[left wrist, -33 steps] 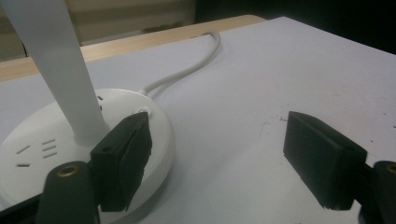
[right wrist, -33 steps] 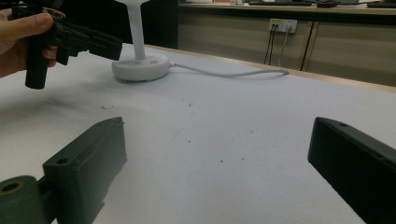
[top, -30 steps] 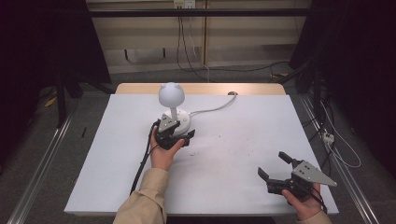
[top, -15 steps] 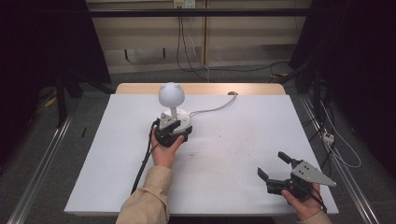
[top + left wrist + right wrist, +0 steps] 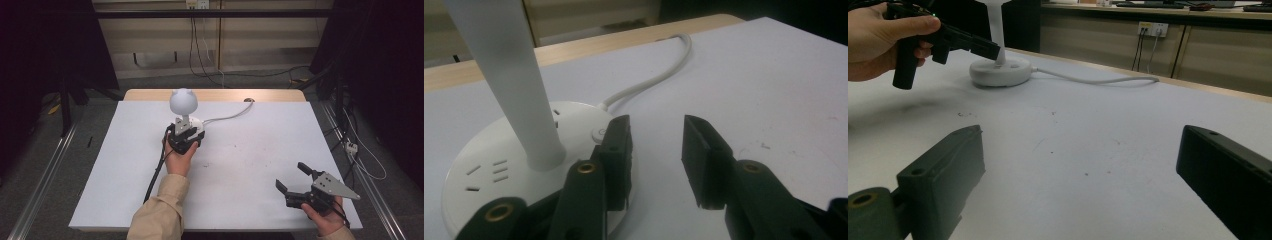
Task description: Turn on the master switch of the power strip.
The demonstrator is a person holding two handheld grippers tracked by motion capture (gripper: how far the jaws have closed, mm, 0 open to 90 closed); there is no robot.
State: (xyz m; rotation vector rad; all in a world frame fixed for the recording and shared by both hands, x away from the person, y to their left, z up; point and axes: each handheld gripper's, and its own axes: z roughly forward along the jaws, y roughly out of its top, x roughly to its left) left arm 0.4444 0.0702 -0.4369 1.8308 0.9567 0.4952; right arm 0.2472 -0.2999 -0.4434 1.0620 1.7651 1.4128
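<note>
Your left gripper (image 5: pixel 655 150) has its jaws parted with nothing between them, one jaw over the edge of the white lamp base (image 5: pixel 484 165) at the table's (image 5: pixel 260 165) far middle, while your right gripper (image 5: pixel 300 181), jaws spread wide, hovers near the front right corner.

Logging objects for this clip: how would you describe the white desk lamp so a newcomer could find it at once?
On the white-topped table, look toward the far edge, left of centre, just beyond the left gripper. There stands the white desk lamp: a round flat base, a slim upright stem and a globe-shaped head. A white power cord trails from its base toward the far edge, and it is the one standing thing on the table.
</note>
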